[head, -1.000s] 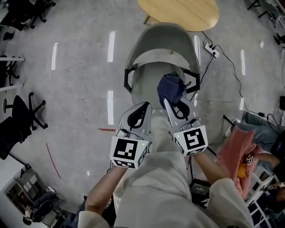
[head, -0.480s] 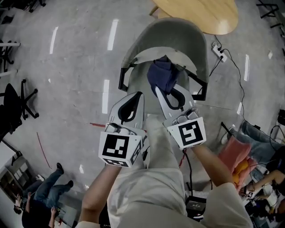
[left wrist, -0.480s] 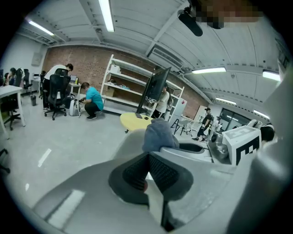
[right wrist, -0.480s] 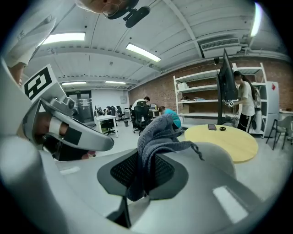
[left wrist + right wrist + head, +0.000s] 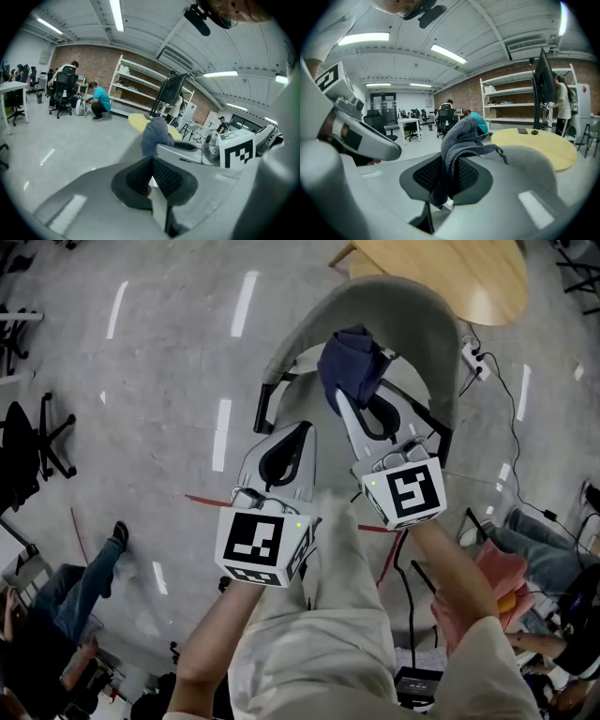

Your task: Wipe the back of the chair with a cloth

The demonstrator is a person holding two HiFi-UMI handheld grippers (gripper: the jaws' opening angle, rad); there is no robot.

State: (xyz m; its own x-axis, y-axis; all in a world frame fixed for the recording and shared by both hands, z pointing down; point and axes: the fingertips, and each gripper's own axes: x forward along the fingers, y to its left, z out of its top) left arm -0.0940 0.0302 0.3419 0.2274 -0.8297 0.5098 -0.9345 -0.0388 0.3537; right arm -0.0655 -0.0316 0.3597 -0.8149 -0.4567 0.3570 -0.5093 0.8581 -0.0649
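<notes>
Two grippers: left gripper (image 5: 302, 432) and right gripper (image 5: 343, 404) sit side by side in the head view, both pointing at the chair.
left gripper jaws: in its own view I read the ribbed black pads (image 5: 161, 174) pressed together with nothing between them.
right gripper jaws: clamped on the cloth, which fills the gap between the pads and spills out above them.
cloth (image 5: 353, 367): dark blue, soft woven texture, bunched into thick folds with one loose corner. It sits at the top rim of the chair back; I cannot confirm contact.
chair (image 5: 398, 306): smooth grey shell with a curved back and black arm frames.
table (image 5: 534, 140): pale wood with a rounded top, just behind the chair; two small dark items lie on it.
shelving (image 5: 511, 98): open white rack against a brick wall, with small boxes on an upper tier.
floor (image 5: 159, 381): glossy grey.
</notes>
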